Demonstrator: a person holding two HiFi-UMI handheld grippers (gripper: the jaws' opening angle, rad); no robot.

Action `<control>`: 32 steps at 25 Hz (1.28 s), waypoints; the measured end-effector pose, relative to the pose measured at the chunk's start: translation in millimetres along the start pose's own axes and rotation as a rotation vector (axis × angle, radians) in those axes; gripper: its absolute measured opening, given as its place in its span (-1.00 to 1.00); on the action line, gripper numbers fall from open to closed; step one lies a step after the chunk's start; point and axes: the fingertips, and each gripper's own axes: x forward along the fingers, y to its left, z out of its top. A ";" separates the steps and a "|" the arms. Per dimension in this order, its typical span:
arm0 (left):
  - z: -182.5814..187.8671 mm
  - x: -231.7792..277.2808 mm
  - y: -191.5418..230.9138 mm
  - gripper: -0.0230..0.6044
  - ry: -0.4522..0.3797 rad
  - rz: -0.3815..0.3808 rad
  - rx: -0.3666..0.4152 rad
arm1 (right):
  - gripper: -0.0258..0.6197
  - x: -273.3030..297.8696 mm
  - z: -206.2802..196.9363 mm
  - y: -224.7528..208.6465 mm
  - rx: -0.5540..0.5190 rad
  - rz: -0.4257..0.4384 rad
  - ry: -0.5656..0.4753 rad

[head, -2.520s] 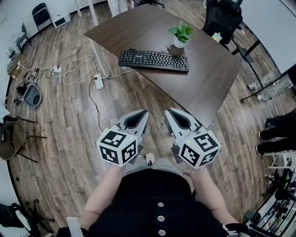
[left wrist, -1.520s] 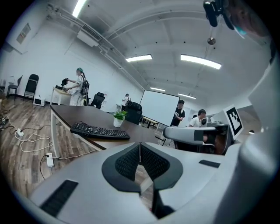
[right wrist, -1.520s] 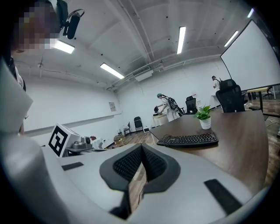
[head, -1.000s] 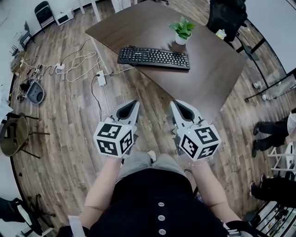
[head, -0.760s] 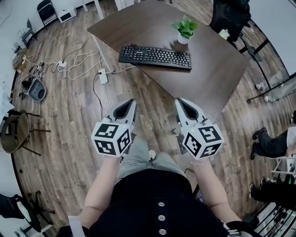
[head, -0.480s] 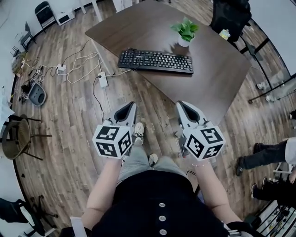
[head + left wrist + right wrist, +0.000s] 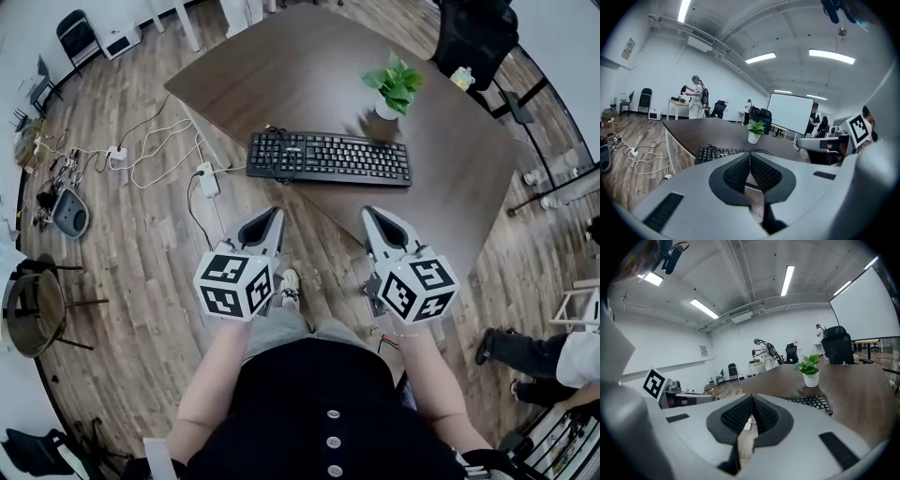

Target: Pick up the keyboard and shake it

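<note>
Leftward first, head view: white cables (image 7: 150, 141) and a power strip (image 7: 204, 178) lie on the wood floor (image 7: 122, 244), left of the table (image 7: 281, 66).

Left gripper (image 7: 271, 215), lower centre-left. Jaws together, nothing between them; in the left gripper view the ribbed pads meet in a thin seam. It hangs over the floor, short of the table's near edge.

Keyboard (image 7: 328, 157), frame centre. It lies flat on the table close to the near edge, long side running across the frame. It sits above both grippers in the picture, well apart from each and touched by neither. A dark cord loops across its left end. In the left gripper view it shows just above the closed tips, a little to the left. In the right gripper view only its right end shows, to the right of the tips.

Right gripper (image 7: 375, 214), lower centre-right. Jaws likewise closed and empty; only floor and the power strip show through the slit below the pads.

Pot (image 7: 386, 110), right of centre, stands beyond the keyboard's right end, near it but not touching. It is white and holds a green plant (image 7: 397, 79).

Black chair (image 7: 473, 33), upper right, at the table's far corner.
</note>
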 end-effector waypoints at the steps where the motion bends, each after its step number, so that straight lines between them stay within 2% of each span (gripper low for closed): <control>1: 4.5 7.3 6.5 -0.86 0.006 -0.010 0.003 | -0.83 8.6 3.9 -2.5 0.000 -0.010 -0.001; 11: 33.2 64.5 54.3 -0.86 0.064 -0.123 0.053 | -0.83 82.2 22.0 -17.9 0.032 -0.091 -0.011; 16: 35.5 79.6 64.4 -0.86 0.094 -0.157 0.042 | -0.83 96.1 28.1 -21.6 0.035 -0.122 -0.004; 25: 29.8 103.6 67.4 -0.86 0.126 -0.160 0.017 | -0.83 94.4 19.2 -49.4 0.058 -0.165 0.033; 32: 32.9 128.4 65.1 -0.86 0.152 -0.135 0.006 | -0.83 103.6 25.4 -78.1 0.073 -0.149 0.061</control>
